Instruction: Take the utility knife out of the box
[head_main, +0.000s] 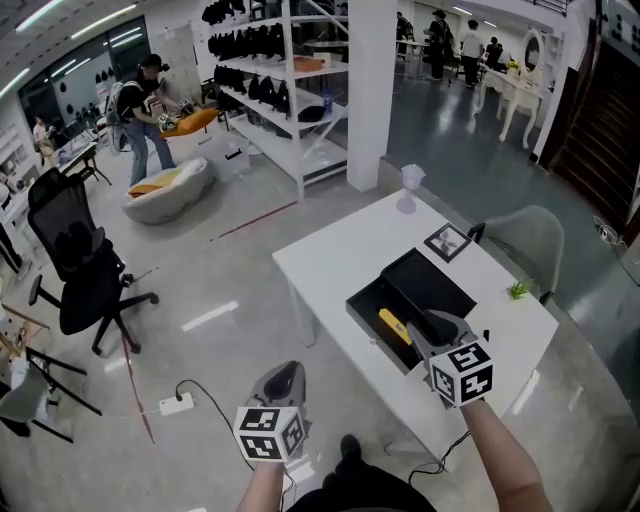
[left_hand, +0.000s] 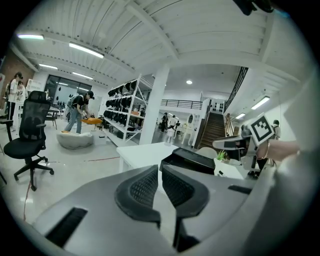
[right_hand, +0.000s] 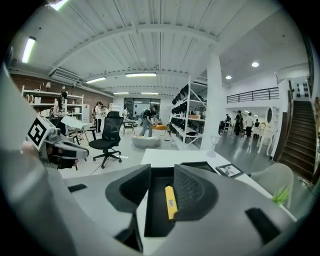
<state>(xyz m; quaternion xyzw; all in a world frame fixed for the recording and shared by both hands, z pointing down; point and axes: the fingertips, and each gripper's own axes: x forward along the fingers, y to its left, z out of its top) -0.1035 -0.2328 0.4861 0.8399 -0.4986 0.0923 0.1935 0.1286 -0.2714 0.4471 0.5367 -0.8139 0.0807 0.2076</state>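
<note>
The yellow utility knife (right_hand: 171, 202) lies in the open black box (head_main: 368, 307) by the table's (head_main: 330, 255) near edge. The right gripper (head_main: 420, 328) hovers above it, jaws spread, apparently to straddle it. The left gripper (head_main: 283, 382), pressed together and empty, hangs off the table's near side, out of the way.

The box (right_hand: 156, 220) sits on the table (right_hand: 165, 156) straight ahead of the right gripper (right_hand: 162, 187), and the utility knife (right_hand: 171, 202) lying in it shows in the gap, close beside the right jaw. Beyond the jaws and to the right lies the lid (right_hand: 197, 165), with a picture frame (right_hand: 230, 170) further right. The left gripper (right_hand: 60, 147) is far off to their left.
</note>
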